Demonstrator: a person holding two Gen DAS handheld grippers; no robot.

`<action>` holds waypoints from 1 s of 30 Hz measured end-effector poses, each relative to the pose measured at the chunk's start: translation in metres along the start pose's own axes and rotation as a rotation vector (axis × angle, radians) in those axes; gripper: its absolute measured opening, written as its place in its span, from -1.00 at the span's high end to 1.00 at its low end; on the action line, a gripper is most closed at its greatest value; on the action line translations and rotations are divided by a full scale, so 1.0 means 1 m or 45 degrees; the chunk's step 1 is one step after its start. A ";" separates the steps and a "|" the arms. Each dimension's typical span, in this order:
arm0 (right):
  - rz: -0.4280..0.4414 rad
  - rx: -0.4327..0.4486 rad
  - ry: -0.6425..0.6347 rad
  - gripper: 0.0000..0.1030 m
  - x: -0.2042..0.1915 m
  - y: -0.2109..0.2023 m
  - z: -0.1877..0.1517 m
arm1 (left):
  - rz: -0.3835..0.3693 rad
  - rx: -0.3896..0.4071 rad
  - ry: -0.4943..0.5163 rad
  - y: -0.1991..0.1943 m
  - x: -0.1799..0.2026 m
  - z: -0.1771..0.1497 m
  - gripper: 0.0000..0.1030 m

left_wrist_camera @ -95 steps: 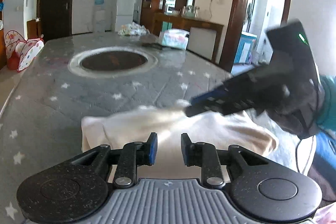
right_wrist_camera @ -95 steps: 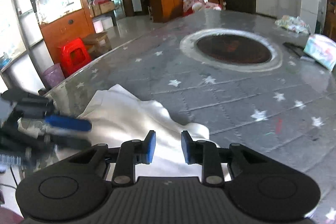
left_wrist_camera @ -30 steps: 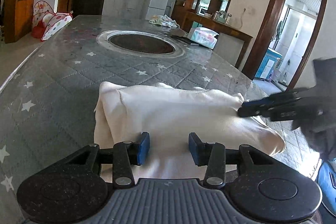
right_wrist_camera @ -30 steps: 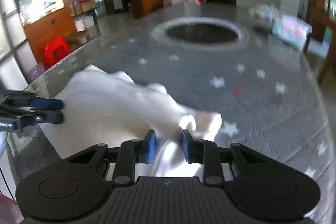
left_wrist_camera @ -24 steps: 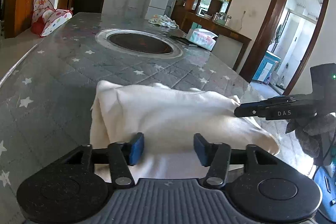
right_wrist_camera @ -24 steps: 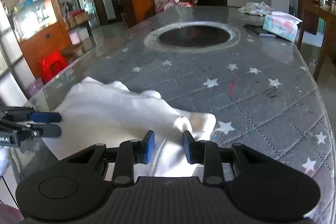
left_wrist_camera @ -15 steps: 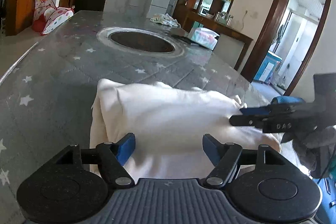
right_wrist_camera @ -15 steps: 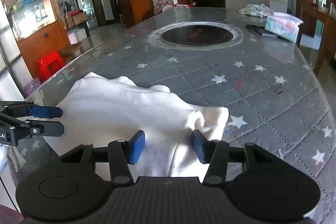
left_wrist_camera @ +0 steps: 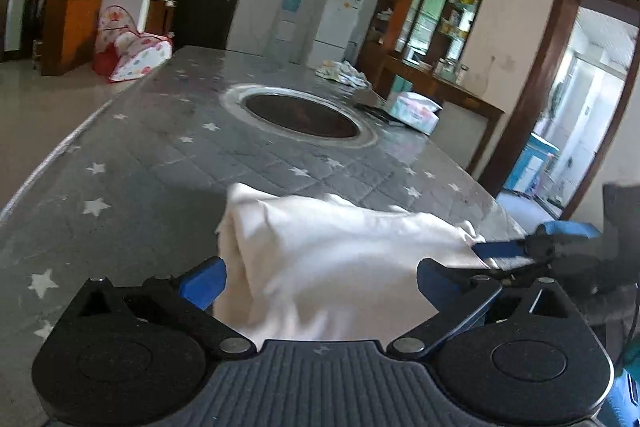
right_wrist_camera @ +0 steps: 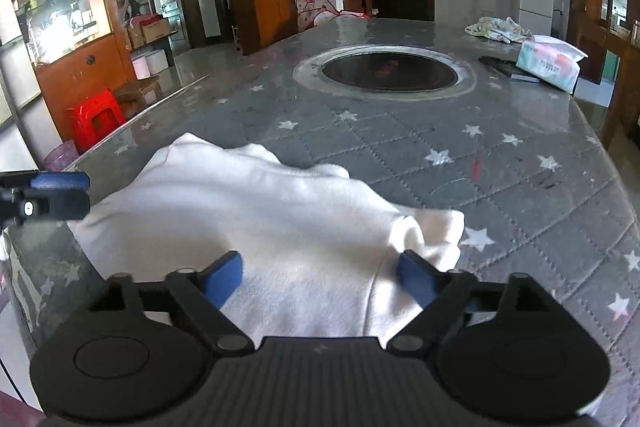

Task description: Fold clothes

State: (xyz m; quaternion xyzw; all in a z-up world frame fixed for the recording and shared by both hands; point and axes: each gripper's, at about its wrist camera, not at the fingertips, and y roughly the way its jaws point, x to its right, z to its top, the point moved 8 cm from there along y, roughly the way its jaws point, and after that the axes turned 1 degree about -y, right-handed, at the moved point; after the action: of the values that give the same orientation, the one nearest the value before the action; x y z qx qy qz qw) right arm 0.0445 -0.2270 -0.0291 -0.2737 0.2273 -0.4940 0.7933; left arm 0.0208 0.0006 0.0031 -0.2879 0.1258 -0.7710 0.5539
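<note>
Both the left gripper and right gripper hover wide open, empty, straddling the bundled white garment near the table edge, seemingly released

- My white garment is plain, unpatterned.
- The table cover is grey, quilted, dotted with white stars.
- My grippers' pads are blue on black arms.
</note>
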 end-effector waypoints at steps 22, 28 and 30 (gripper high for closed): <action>-0.027 -0.062 -0.055 -1.00 -0.010 0.015 -0.002 | 0.095 -0.095 -0.178 0.004 -0.034 -0.006 -1.00; -0.018 -0.068 -0.065 -1.00 -0.009 0.014 -0.001 | 0.119 -0.128 -0.227 0.007 -0.042 -0.005 -1.00; -0.016 -0.064 -0.063 -1.00 -0.009 0.012 0.002 | 0.138 -0.135 -0.242 0.009 -0.047 -0.002 -1.00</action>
State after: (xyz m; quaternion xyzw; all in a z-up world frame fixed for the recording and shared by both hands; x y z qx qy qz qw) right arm 0.0500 -0.2139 -0.0344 -0.3069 0.2181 -0.4861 0.7886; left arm 0.0371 0.0409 -0.0174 -0.3813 0.1285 -0.7015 0.5882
